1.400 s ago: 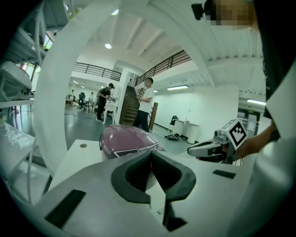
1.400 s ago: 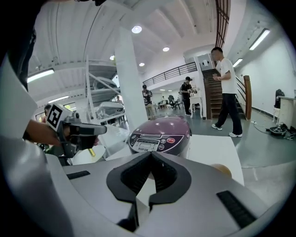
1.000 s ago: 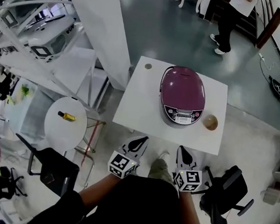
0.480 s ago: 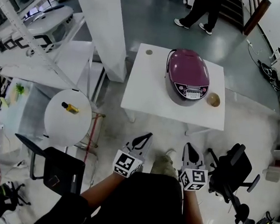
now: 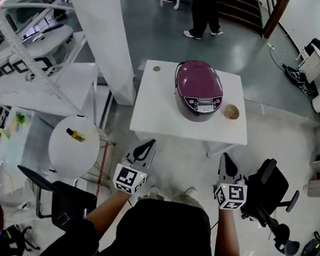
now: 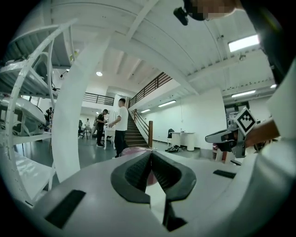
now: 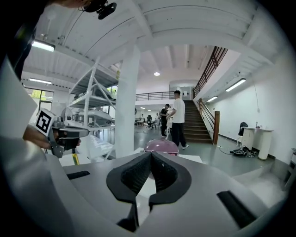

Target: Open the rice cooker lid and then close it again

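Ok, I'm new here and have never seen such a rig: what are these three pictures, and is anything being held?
No robot here: a person holds a two-jaw gripper in each hand. The top-down picture comes from a camera on their head; it shows the left gripper and right gripper. The other two come from cameras riding on those grippers, looking along the jaws. Both pairs are shut, holding nothing. Ahead, a white table carries a purple rice cooker, lid closed, with a small bowl beside it.

Left gripper (image 5: 145, 146) and right gripper (image 5: 225, 158) side by side, jaws together, both empty.
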{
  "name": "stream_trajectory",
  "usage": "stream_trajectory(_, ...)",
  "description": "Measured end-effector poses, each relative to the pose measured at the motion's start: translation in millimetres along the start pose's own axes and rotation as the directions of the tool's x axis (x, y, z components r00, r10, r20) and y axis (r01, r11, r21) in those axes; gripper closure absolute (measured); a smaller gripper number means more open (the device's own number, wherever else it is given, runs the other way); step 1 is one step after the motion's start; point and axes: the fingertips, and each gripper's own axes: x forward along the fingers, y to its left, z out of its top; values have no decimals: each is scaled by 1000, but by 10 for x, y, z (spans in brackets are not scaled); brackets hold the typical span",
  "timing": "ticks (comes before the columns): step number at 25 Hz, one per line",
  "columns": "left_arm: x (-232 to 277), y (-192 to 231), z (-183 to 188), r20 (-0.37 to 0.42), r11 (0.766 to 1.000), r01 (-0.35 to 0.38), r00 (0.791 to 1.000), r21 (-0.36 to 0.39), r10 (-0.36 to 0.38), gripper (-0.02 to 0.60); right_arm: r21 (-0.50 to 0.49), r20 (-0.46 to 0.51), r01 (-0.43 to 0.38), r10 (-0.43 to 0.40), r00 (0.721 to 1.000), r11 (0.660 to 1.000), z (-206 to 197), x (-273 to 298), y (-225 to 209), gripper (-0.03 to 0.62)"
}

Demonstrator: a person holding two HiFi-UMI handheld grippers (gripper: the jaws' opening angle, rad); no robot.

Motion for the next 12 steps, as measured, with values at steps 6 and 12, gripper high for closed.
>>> stream_trajectory(6, 86, 37, 93, 37, 999, -19, 999, 29, 18, 577, 55, 31, 68, -70, 997, 996, 81, -60, -263, 594)
stream_trajectory(12, 27, 94, 116, 14, 999, -12, 1000, 45, 11, 577, 27, 37, 78, -79, 996, 997, 138, -20, -282, 594)
